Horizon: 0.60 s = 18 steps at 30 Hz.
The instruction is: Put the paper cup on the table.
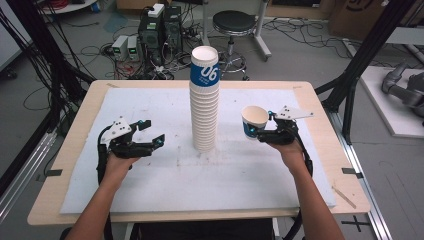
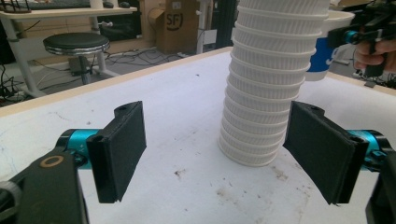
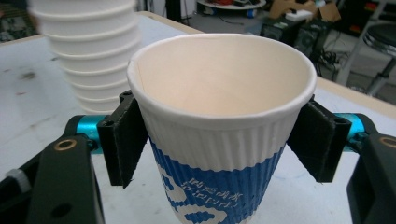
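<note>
**Currently: one cup held clear, ready to stack**

Centrally on the table lies a white mat, and on it stands a tall stack of paper cups, nested and upright, with a slight lean. Judged from this layout, the step in hand is adding a single cup to the stack.

The single cup is off the mat, to the right of the stack and apart from it, at about mid-height. Its mouth faces up and it tilts a little.

The right gripper clamps this cup: in the right gripper view both black pads press the ribbed wall just below the rim.

The left gripper holds nothing. Its jaws stand wide apart, left of the stack and near its base, touching no cup.

The next move calls for raising the cup above the top rim, centring it, then lowering it straight. The left gripper may steady the stack's base.
</note>
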### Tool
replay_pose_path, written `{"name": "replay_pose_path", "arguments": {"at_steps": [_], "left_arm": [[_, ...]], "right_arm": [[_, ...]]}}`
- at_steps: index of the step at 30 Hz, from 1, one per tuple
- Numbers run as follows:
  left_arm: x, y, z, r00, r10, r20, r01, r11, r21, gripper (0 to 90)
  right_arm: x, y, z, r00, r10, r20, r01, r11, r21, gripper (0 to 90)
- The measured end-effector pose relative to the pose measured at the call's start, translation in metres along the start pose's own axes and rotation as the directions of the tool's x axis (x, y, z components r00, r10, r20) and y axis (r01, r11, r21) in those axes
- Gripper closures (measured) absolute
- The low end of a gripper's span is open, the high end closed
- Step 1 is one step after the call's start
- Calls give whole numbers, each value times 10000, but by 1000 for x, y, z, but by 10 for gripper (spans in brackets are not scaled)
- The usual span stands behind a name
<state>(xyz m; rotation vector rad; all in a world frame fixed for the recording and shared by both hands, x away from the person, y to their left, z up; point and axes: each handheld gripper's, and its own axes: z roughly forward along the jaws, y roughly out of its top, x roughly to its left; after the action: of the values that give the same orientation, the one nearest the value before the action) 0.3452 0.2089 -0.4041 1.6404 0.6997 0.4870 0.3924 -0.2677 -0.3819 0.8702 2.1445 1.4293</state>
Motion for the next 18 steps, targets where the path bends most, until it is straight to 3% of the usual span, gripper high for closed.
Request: {"name": "replay_pose_path", "arguments": {"at_steps": [7,16,18], "left_arm": [[2,-2,0,10000,-64,-40,64,9999,113,206],[2,-5,0,9999,-125,-55,126,9998,165,206],[1,-5,0,9999,-142,-36,143,9997,190,206]], "right_arm": [[-9,-12,19,9962,865,124,-869,9958,284,261],[-6,-31,25,9966,725,396,-764,9913,1070,248],[-5,-37,23,9964,752,382,-786,9923,955,243]]}}
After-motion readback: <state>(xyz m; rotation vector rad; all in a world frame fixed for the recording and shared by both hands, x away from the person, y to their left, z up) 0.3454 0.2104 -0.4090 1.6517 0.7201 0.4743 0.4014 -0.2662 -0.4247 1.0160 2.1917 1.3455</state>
